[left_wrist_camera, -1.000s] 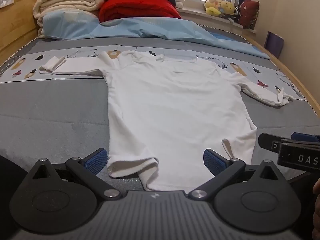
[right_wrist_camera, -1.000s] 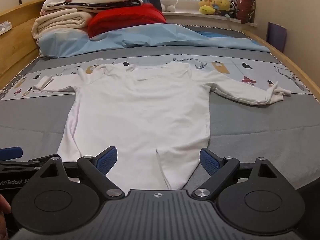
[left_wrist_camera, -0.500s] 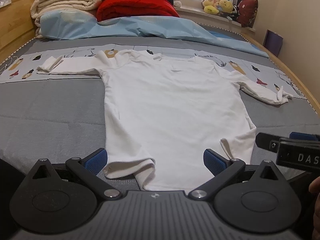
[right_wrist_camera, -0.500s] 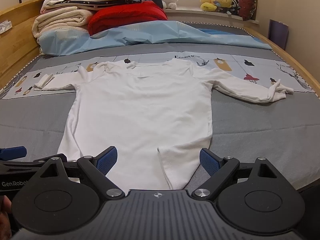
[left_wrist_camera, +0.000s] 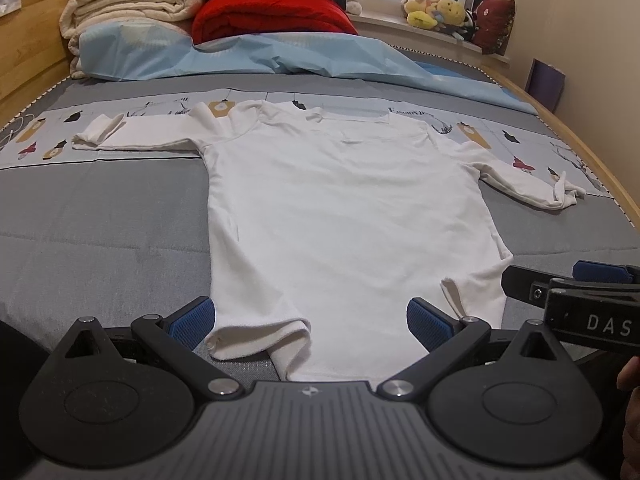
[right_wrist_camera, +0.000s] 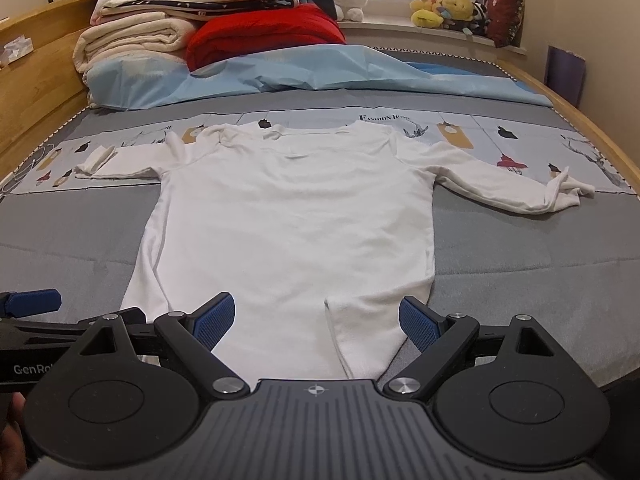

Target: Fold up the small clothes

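A small white long-sleeved garment (left_wrist_camera: 344, 216) (right_wrist_camera: 296, 216) lies flat on the grey bed cover, neck away from me, both sleeves spread sideways. Its near hem is split into two flaps with curled edges. My left gripper (left_wrist_camera: 310, 318) stands open over the near left part of the hem, nothing between its blue pads. My right gripper (right_wrist_camera: 316, 318) is open too, over the near right flap. The right gripper's body (left_wrist_camera: 576, 300) shows at the right edge of the left wrist view; the left gripper's body (right_wrist_camera: 32, 320) shows at the left edge of the right wrist view.
Folded cream blankets (right_wrist_camera: 132, 40), a red quilt (right_wrist_camera: 264, 32) and a light blue sheet (right_wrist_camera: 320, 68) pile at the head of the bed. Wooden bed rails (right_wrist_camera: 36, 92) run along both sides. Soft toys (right_wrist_camera: 444, 8) sit on the window sill. Grey cover (left_wrist_camera: 100, 216) flanks the garment.
Both grippers have drawn slightly back and lifted a little, so the garment looks a bit farther and more of the bed head shows. Both stay open; the garment has not moved.
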{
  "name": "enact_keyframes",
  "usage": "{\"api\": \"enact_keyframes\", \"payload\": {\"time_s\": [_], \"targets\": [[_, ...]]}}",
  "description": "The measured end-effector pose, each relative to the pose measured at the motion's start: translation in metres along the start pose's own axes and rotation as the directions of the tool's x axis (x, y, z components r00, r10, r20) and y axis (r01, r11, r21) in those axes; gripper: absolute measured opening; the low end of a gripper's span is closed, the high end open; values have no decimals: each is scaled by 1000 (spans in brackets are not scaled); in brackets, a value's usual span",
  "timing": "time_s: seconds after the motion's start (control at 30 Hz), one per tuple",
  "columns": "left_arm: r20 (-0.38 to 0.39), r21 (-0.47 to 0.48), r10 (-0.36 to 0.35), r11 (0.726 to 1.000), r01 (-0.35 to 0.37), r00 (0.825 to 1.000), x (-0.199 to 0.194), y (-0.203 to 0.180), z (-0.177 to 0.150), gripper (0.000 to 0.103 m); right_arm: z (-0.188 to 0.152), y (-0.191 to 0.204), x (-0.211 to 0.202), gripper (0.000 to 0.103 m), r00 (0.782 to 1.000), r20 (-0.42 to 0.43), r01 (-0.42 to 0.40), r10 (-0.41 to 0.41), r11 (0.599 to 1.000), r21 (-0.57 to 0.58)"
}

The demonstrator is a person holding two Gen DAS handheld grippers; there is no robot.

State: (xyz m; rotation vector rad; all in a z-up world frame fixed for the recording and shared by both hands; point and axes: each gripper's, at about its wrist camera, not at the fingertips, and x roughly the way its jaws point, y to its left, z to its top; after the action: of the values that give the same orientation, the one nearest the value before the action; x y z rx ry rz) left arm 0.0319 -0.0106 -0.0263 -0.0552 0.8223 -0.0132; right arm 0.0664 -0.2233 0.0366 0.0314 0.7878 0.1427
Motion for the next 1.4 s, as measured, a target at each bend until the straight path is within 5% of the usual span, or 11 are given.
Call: {"api": "enact_keyframes", "payload": {"time_s": [1.4], "targets": [[-10,-2,-3,1000,3,1000,2,1,3,102,-2,6,4,86,1000,-10,11,-11,1000,-26]]}}
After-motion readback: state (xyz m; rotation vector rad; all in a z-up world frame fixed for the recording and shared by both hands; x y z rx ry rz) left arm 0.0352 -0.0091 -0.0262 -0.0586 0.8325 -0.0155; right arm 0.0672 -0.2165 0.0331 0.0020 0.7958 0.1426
